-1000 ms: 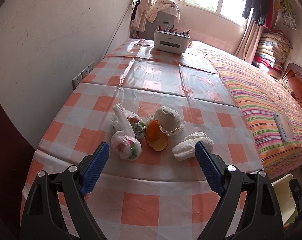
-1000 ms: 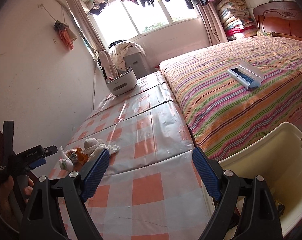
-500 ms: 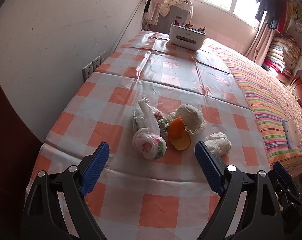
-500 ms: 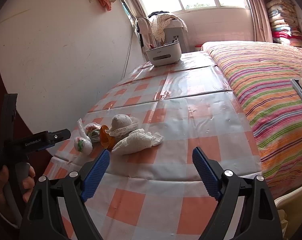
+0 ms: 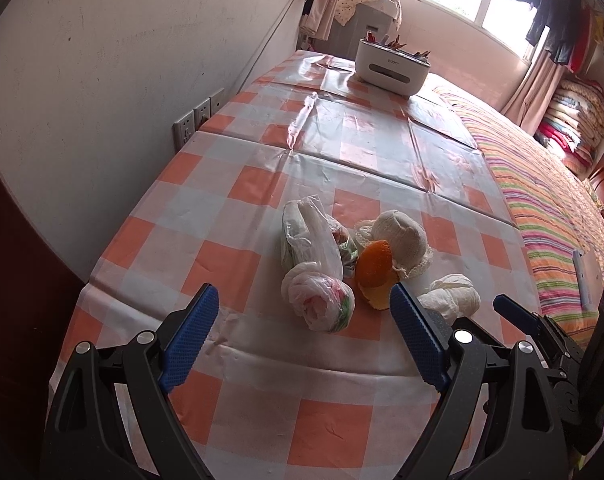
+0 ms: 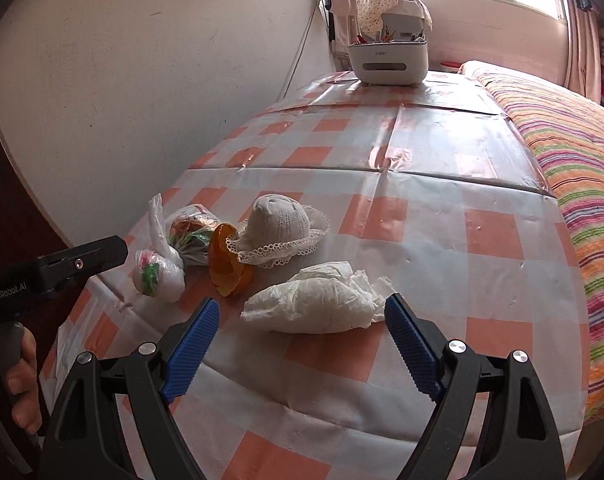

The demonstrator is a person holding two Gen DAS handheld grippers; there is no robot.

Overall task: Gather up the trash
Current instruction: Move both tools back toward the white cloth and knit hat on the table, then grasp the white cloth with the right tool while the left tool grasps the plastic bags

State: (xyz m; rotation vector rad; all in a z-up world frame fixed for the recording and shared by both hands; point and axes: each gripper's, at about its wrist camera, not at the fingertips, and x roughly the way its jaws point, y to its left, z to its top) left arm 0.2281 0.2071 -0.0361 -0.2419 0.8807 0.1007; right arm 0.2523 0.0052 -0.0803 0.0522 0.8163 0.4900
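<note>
Trash items lie clustered on the checked worktop: crumpled tissue, orange peel, knotted bags. Left gripper and right gripper jaws stand wide, holding nothing.

The black left gripper with blue ribbed pads tilts downward, jaws spread wide and empty. The matching right gripper does likewise. A bare hand grips the left handle.

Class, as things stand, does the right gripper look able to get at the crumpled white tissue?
Probably yes: the right gripper is open, the crumpled white tissue lies just ahead between its fingers, and nothing blocks it.
</note>
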